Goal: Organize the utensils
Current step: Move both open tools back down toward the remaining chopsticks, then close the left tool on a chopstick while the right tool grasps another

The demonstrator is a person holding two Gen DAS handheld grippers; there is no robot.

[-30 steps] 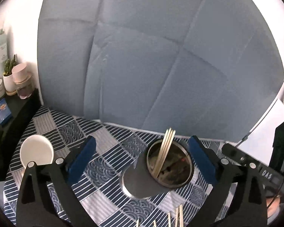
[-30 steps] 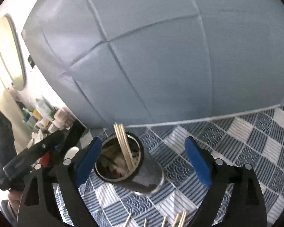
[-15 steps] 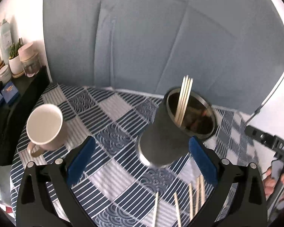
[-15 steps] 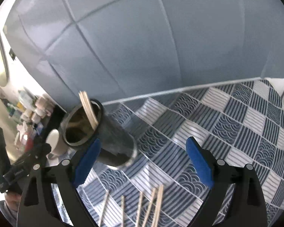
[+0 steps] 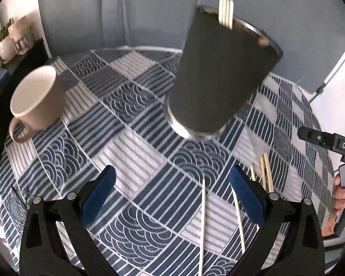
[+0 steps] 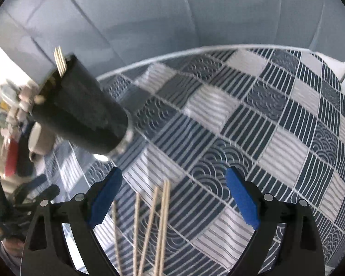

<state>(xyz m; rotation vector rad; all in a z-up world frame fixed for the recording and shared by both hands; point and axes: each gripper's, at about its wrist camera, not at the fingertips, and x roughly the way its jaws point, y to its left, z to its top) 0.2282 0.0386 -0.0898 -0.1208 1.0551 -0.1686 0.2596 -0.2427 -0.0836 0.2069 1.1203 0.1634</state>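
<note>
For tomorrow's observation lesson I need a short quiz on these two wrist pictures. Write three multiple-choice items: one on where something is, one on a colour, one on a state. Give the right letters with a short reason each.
1. Where does the mug stand in the left wrist view?
A. to the left of the dark tumbler
B. inside the tumbler
C. between the tool's pads

2. What colour are the pads on the right tool?
A. red
B. blue
C. yellow

3. What state is the left tool in?
A. shut on a chopstick
B. shut on the mug
C. open and holding nothing

Answers:
1 A, the mug sits on the tablecloth left of the tumbler, apart from it.
2 B, both pads show bright blue.
3 C, its pads stand wide apart, and the loose chopsticks lie on the cloth untouched.
</note>
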